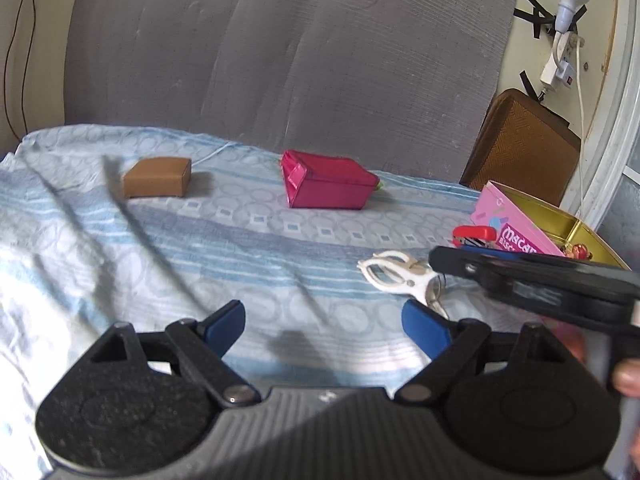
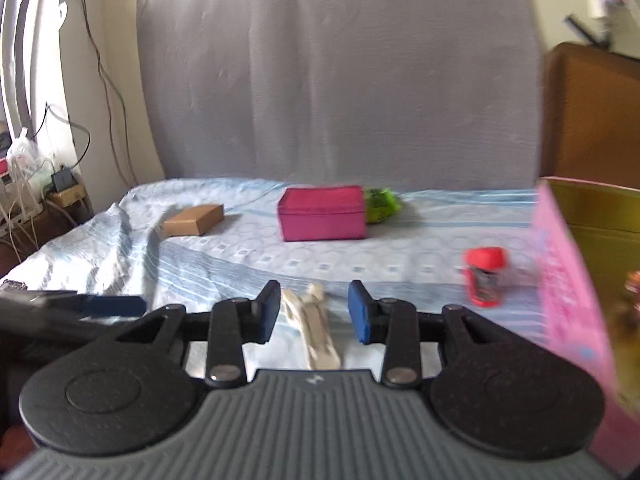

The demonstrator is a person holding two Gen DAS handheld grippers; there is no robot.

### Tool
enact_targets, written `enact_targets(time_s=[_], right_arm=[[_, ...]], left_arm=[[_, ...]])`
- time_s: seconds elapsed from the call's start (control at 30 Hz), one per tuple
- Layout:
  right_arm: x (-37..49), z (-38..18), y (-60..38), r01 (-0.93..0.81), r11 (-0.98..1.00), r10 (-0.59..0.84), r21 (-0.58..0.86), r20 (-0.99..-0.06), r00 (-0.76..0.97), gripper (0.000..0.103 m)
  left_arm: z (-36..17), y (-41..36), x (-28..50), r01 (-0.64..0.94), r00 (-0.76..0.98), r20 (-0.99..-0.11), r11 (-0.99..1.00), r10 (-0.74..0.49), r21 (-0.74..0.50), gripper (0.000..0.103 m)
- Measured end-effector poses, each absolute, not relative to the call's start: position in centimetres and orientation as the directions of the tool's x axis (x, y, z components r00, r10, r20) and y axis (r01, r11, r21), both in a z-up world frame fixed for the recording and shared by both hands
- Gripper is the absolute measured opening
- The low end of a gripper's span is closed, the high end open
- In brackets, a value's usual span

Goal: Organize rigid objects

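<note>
A white pair of scissors (image 1: 394, 274) lies on the blue patterned sheet (image 1: 160, 240). In the right wrist view the scissors (image 2: 316, 328) lie between and below the fingers of my open right gripper (image 2: 314, 312), apart from both pads. My left gripper (image 1: 324, 328) is open and empty above bare sheet, left of the scissors. A red-capped small jar (image 2: 484, 276) lies beside a pink tin (image 2: 568, 280) with gold inside. A magenta box (image 2: 324, 212), a green object (image 2: 380, 204) behind it and a brown cardboard box (image 2: 194, 220) sit farther back.
A grey upright mattress (image 1: 288, 48) backs the bed. A brown cushion (image 1: 520, 144) stands at the right. Cables and a power strip (image 1: 560, 60) hang on the right wall. More cables and clutter (image 2: 32, 184) lie at the left bedside.
</note>
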State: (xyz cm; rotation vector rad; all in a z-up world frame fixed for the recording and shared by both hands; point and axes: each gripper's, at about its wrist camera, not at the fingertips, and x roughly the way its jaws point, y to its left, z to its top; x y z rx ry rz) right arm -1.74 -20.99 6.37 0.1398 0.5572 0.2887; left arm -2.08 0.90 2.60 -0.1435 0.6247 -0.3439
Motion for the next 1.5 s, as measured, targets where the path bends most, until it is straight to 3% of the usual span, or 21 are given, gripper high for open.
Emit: enact_targets(time_s=[0.03,0.2,0.37,0.47,0.57,0.67,0.83,0.97,1.03,1.13,1.27,1.37,1.5], right_arm=[[-1.5,6.0,-20.9,-0.216,0.955,0.291,0.202,-0.513,0.808,0.024],[-2.9,5.1,-25.0,-0.077,0.913,0.287,0.4,-0.497,0.819,0.024],[-8.8,4.4,-28.2,0.03,0.883,0.251,0.468,-0.526,0.813,0.024],[-12.9,3.1,-29.4,0.083,0.889,0.207,0.45,-0.558,0.803,0.027],[-16.2,3.1,-29.2,0.074,0.939,0.134,0.337,-0.555,0.821,0.026],[-17.1,3.8,-28.1,0.037,0.976,0.086,0.215,-0.532,0.842,0.028],[-15.3,4.5,-27.6,-0.046,0.988,0.115,0.148,-0.496,0.861,0.028],[-12.3,4.2,-27.3,-0.088,0.99,0.134,0.113,-0.517,0.845,0.028],[-11.1,3.9,-27.3,-0.098,0.989,0.144,0.113,-0.536,0.832,0.028],[-9.9,3.3,-27.2,-0.112,0.989,0.149,0.1,-0.565,0.811,0.028],[-9.0,3.0,-27.0,-0.121,0.988,0.154,0.095,-0.582,0.799,0.027],[-8.9,3.0,-26.6,-0.124,0.99,0.141,0.069,-0.582,0.801,0.023],[-8.8,3.0,-26.7,-0.118,0.99,0.139,0.075,-0.58,0.803,0.009]], left_arm=[[2.6,0.9,-2.2,0.275,0.753,-0.55,0.932,-0.361,-0.234,0.089],[2.6,-0.4,-2.2,0.324,0.724,-0.559,0.915,-0.403,-0.239,0.089],[2.5,-3.6,-2.5,0.415,0.675,-0.561,0.875,-0.48,-0.249,0.089],[2.5,-5.7,-3.3,0.479,0.653,-0.563,0.852,-0.507,-0.211,0.089],[2.7,-8.1,-3.8,0.526,0.657,-0.565,0.84,-0.499,-0.131,0.087],[3.1,-10.2,-3.6,0.559,0.66,-0.568,0.827,-0.491,-0.065,0.078],[3.2,-12.3,-2.4,0.596,0.664,-0.59,0.802,-0.458,0.049,0.056],[3.0,-13.0,-1.7,0.642,0.643,-0.604,0.761,-0.471,0.089,0.052],[2.9,-13.2,-1.5,0.667,0.629,-0.603,0.739,-0.491,0.096,0.043],[2.6,-13.4,-0.8,0.685,0.593,-0.63,0.725,-0.501,0.069,0.042],[2.0,-13.0,0.2,0.69,0.547,-0.651,0.724,-0.526,-0.004,0.033],[1.5,-13.0,0.6,0.682,0.536,-0.671,0.731,-0.513,-0.014,0.023],[1.2,-13.1,0.1,0.691,0.539,-0.658,0.722,-0.525,-0.011,0.01]])
